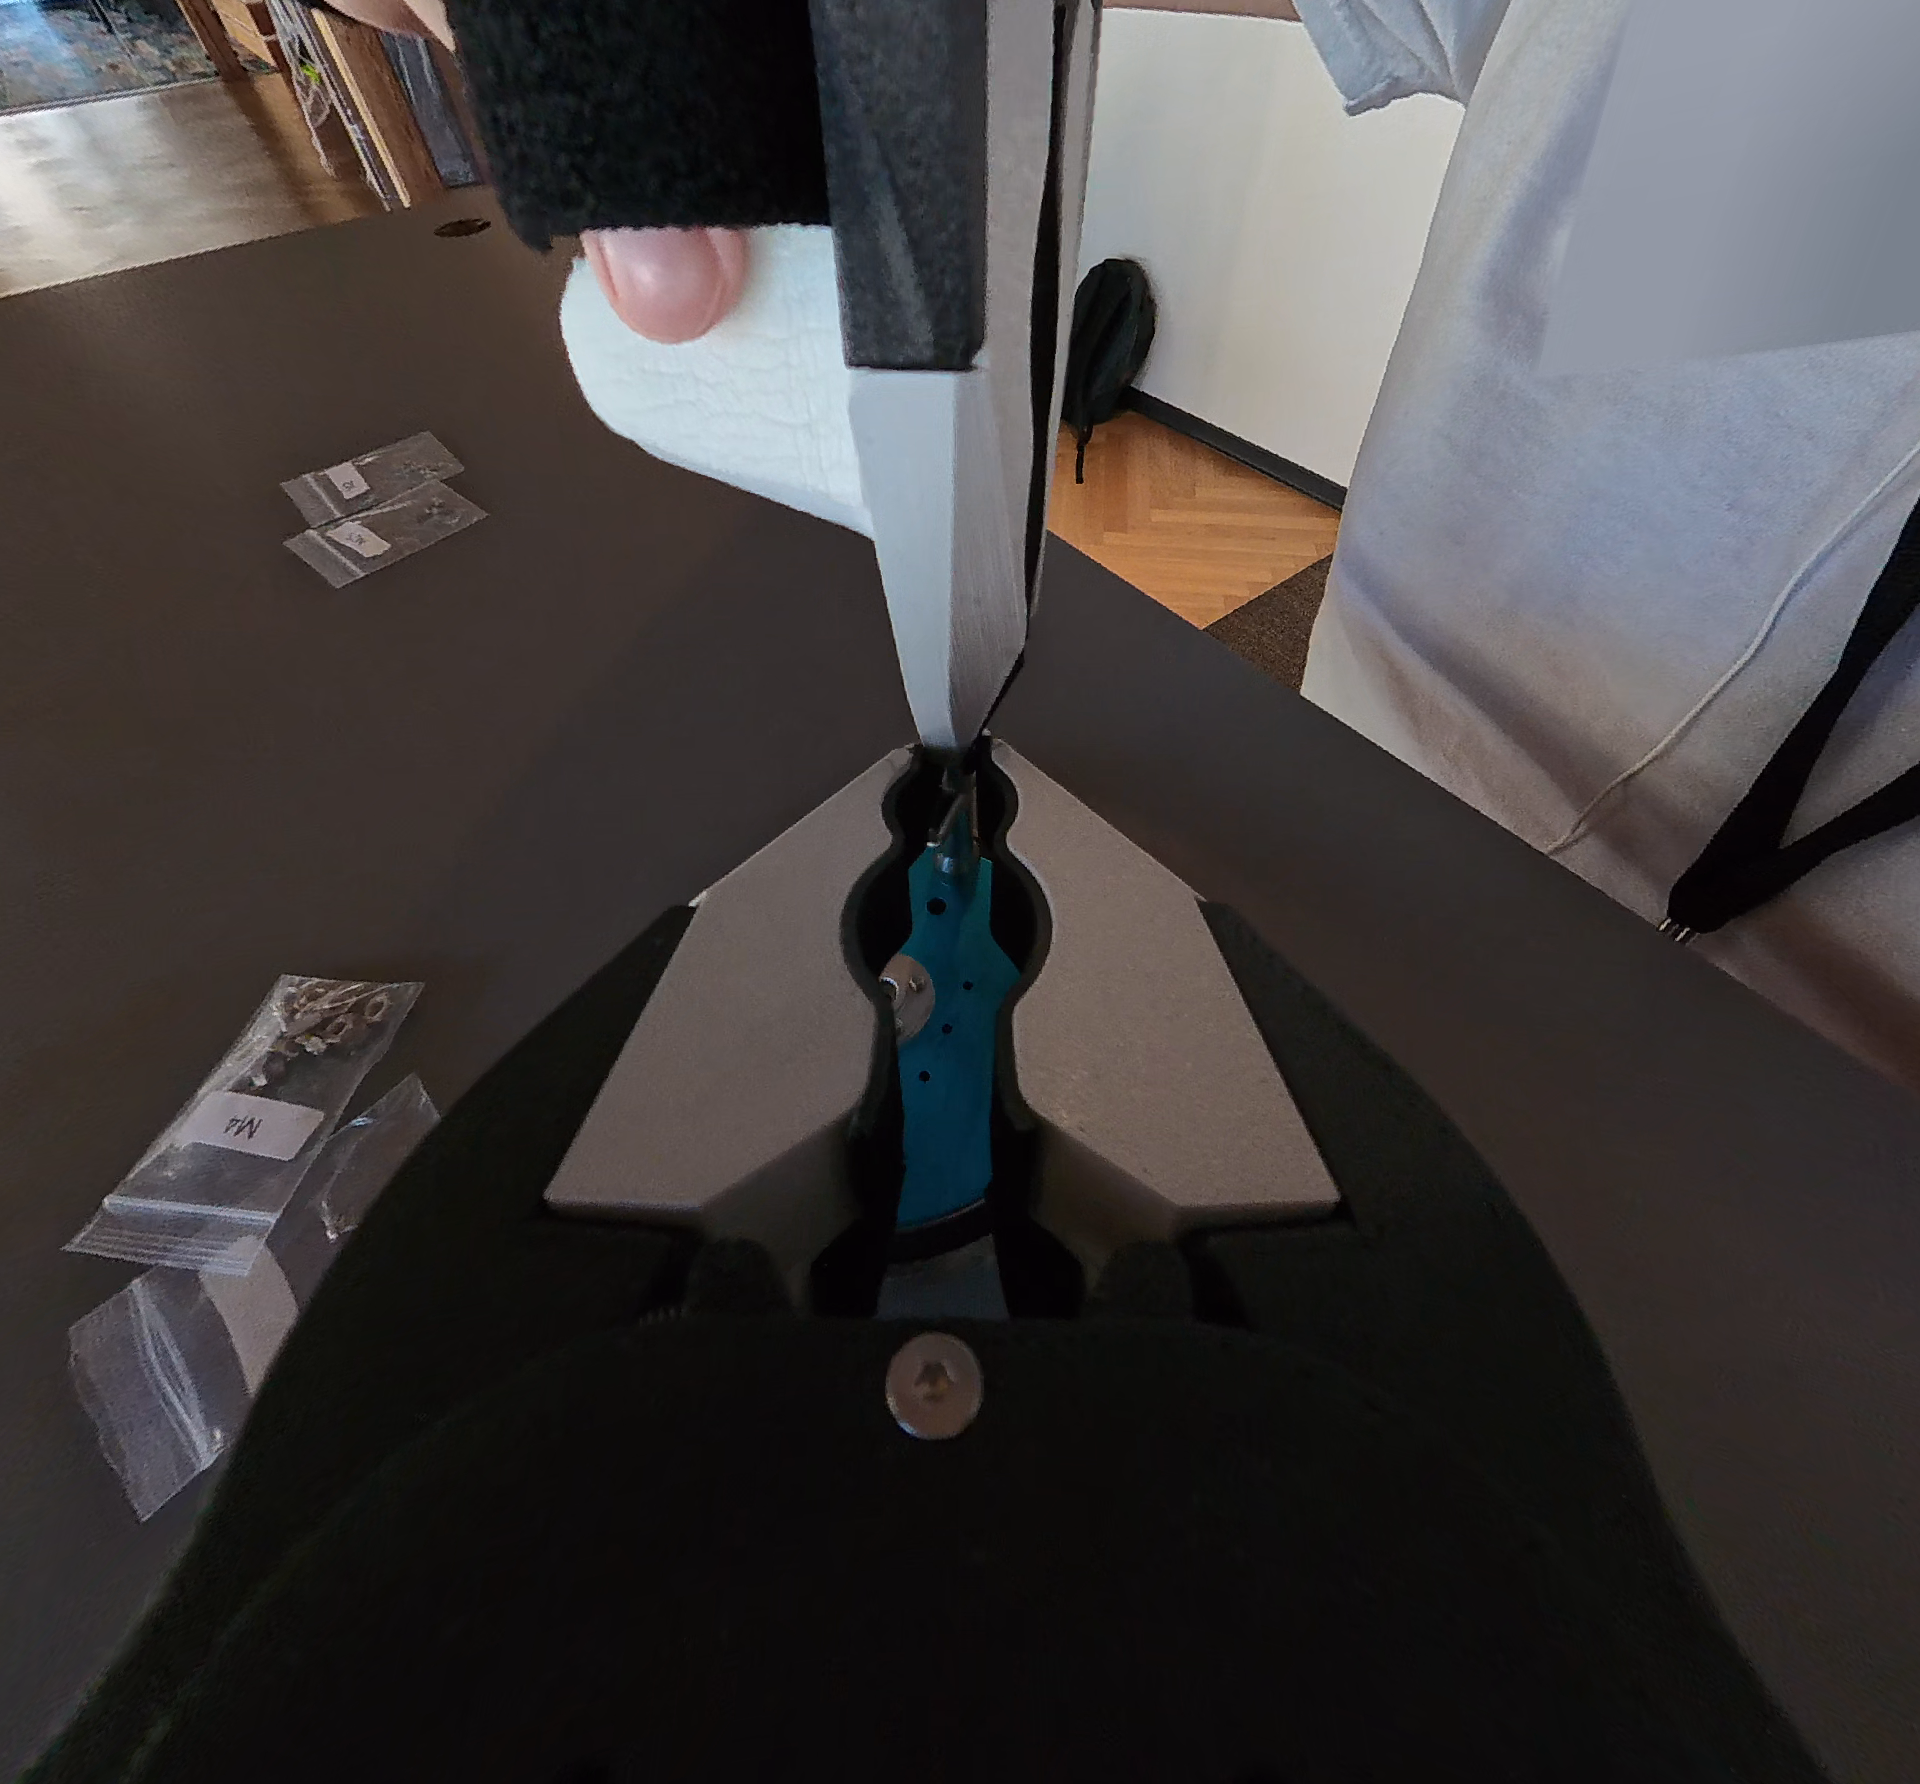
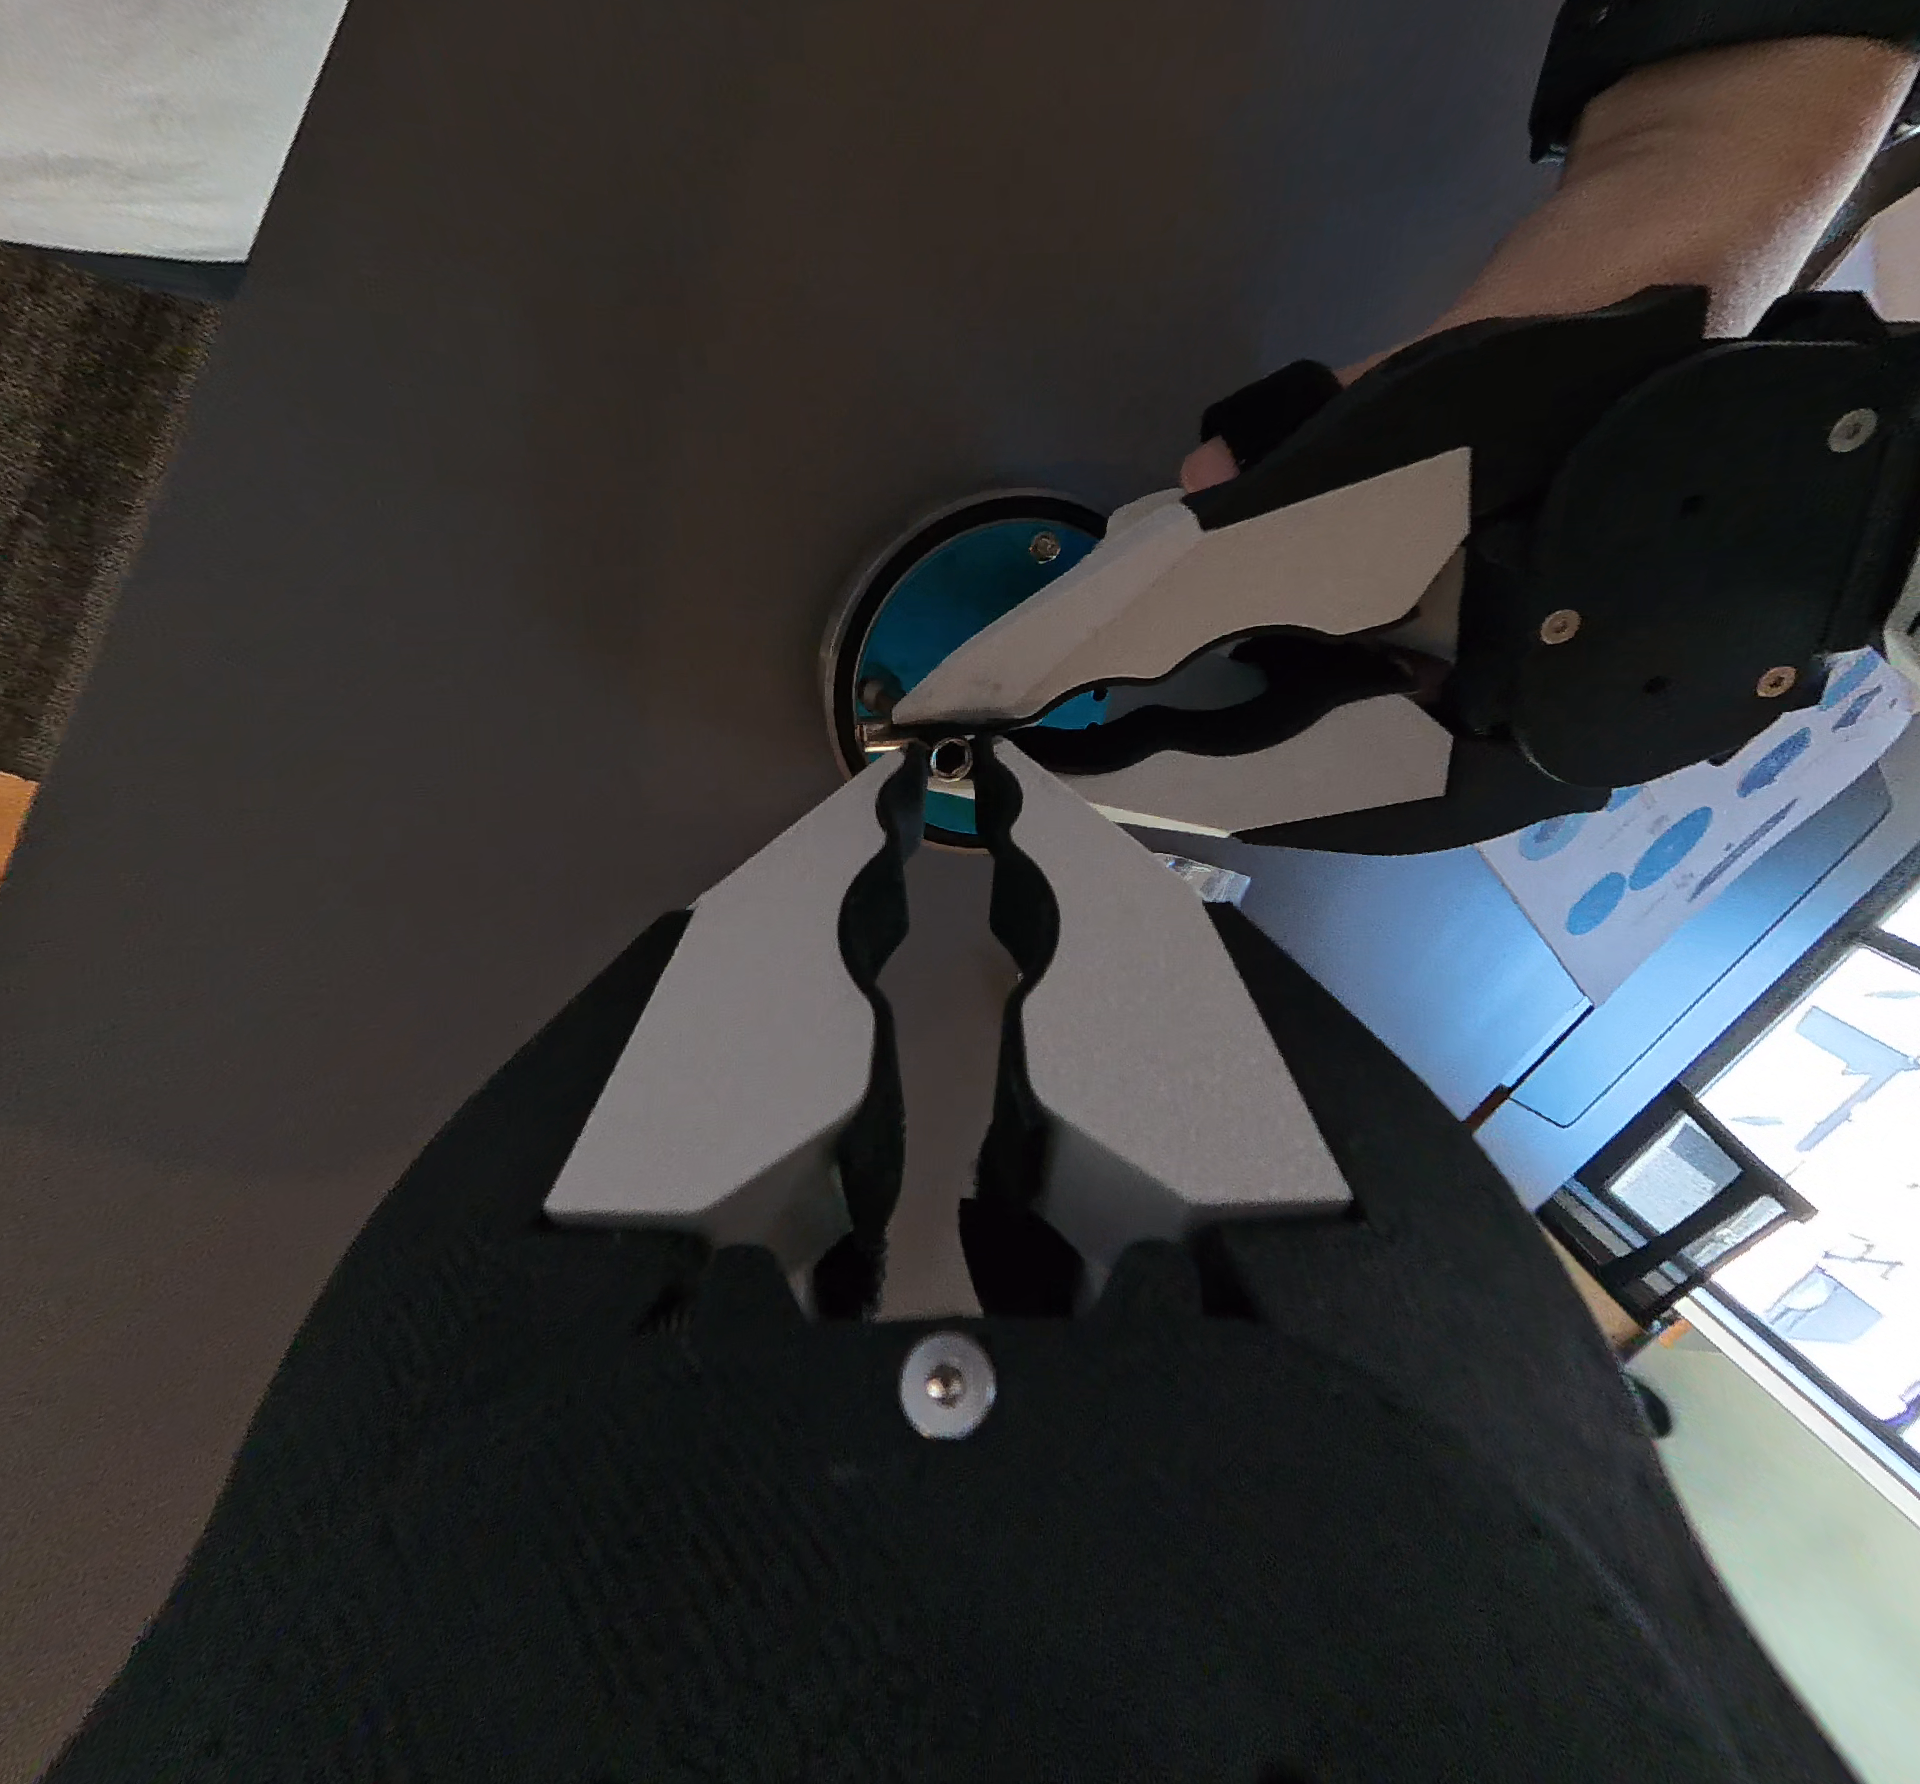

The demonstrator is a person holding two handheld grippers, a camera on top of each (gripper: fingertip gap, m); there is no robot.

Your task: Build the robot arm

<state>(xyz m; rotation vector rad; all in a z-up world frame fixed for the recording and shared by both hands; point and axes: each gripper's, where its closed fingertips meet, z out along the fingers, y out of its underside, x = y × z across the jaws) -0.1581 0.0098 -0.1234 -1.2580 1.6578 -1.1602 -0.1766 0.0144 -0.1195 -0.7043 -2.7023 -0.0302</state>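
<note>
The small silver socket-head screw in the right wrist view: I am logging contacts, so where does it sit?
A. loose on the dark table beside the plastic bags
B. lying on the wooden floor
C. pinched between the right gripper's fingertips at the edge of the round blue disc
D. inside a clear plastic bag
C: the small silver socket-head screw sits between the tips of the right gripper, over the rim of the round blue disc that the left gripper clamps.

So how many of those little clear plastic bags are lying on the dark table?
4, possibly more hidden. Two small labelled bags lie farther back on the left; one holding metal hardware and another nearly empty lie nearer, by the left claw.
</note>
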